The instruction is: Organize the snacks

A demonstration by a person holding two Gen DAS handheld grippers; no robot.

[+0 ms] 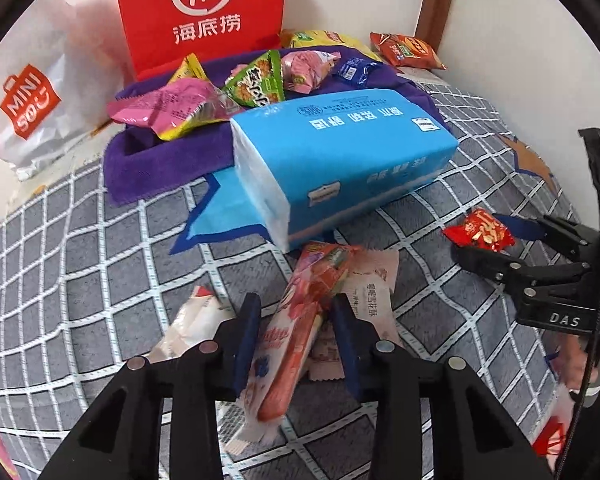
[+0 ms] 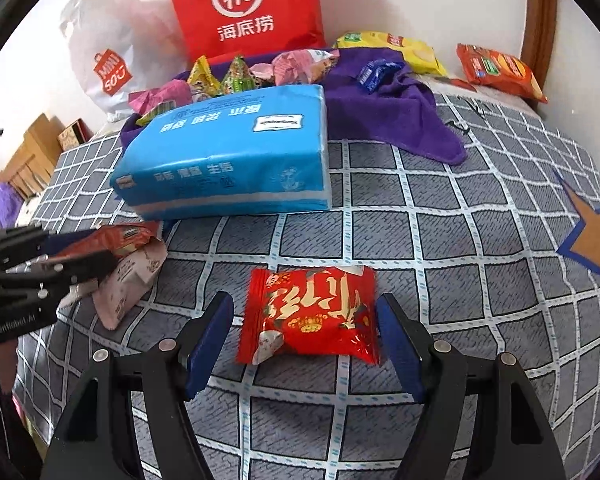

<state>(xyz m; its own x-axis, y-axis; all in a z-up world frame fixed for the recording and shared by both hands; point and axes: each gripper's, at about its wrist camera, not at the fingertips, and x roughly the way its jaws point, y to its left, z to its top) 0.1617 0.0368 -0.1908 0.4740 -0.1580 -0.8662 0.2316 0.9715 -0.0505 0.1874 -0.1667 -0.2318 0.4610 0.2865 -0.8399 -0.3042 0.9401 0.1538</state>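
Down on the grey checked bedspread (image 1: 80, 280), the left gripper (image 1: 296, 336) has its blue pads on either side of a long pink sausage snack stick (image 1: 296, 320). The stick's long axis runs from near, under the gripper, away toward the blue tissue pack (image 1: 340, 160), leaning slightly right at its far end. The jaws stand narrow around it, but whether both pads truly press the wrapper I cannot tell. It lies over a pale pink snack packet (image 1: 374, 292), with a white packet (image 1: 196, 320) just left.

To the right, the right gripper (image 2: 306, 340) straddles a red snack packet (image 2: 310, 316) lying flat, long axis running left to right across the jaws; the pads stand clear of its ends, so the grip is loose. Far off, more snacks sit heaped on a purple towel (image 2: 400, 108) before a red bag (image 2: 244, 8).
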